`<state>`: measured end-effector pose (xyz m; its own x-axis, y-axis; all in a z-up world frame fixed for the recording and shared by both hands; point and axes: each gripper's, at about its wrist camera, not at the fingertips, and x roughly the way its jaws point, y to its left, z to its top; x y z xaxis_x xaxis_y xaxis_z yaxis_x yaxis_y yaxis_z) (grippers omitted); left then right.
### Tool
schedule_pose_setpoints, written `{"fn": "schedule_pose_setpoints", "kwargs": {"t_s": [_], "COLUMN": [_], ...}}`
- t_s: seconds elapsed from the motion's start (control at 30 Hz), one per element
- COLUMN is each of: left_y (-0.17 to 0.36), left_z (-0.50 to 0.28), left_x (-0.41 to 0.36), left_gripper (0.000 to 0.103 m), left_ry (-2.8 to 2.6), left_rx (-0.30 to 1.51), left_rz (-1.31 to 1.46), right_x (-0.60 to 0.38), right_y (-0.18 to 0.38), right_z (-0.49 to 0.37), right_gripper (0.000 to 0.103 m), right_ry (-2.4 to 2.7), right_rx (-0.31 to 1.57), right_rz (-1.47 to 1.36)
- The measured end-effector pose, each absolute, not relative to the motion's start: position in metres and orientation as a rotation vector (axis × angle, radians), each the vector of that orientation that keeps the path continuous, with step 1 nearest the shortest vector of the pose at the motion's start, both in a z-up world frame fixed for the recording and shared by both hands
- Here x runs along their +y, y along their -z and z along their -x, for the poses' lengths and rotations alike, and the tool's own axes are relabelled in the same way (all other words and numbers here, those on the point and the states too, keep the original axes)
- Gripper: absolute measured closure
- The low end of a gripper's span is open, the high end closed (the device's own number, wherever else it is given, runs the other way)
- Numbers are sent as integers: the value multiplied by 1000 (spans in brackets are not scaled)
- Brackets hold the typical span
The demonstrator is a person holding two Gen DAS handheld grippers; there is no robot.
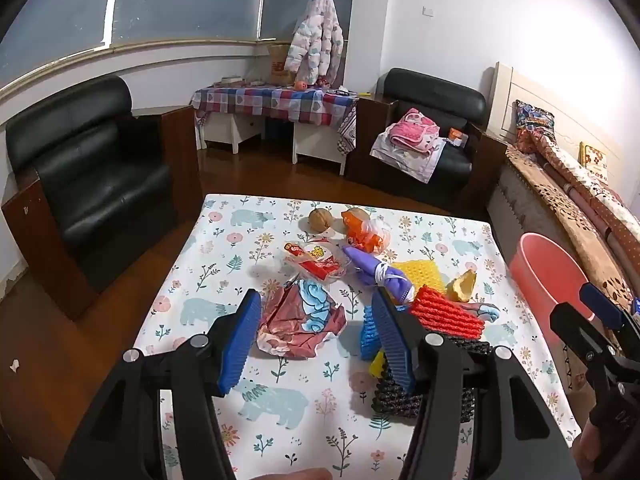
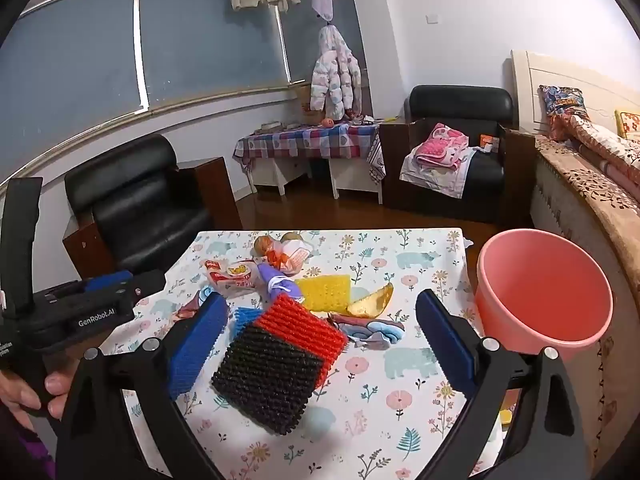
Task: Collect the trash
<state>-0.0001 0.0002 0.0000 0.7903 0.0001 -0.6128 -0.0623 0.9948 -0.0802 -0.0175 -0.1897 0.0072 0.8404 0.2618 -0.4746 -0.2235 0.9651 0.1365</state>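
The job looks like it is just starting — lots of trash lies on the desk (image 2: 420, 400) and the pink bin (image 2: 546, 292) looks empty inside.

The left gripper (image 1: 316, 340) is spread wide and holds nothing. It hangs just above the crumpled red wrapper (image 1: 298, 320), which lies on the desk between its two blue pads and a little ahead of them. That wrapper looks like the next pick for this side.

The right gripper (image 2: 320, 344) is spread wide too, with nothing in it. The black foam net (image 2: 266, 376) and the red foam net (image 2: 306, 330) lie touching each other, right between its pads, low on the desk.

Next move, I think: go down, squeeze one soft piece, lift it, and carry it to the bin. The bin stands off the right edge of the desk, near the right gripper — a short trip.

Farther back lie a yellow foam net (image 2: 326, 292), a purple glove (image 2: 278, 282), a snack bag (image 2: 232, 274) and an orange bag (image 2: 280, 258).
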Motion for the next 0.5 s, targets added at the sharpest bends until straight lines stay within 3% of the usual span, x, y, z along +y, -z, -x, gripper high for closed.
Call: {"fn": "schedule_pose_setpoints", "kwargs": {"t_s": [0.5], "left_y": [4], "left_z": [-5], "left_x": [1], "left_gripper": [46], "left_ry": [-44], "left_rx": [672], "left_rz": [102], "right_x": [-191], "right_y": [-8], "right_z": [17], "right_gripper": [7], "right_ry": [-247], "right_rx": [514], "right_rz": [-87]}}
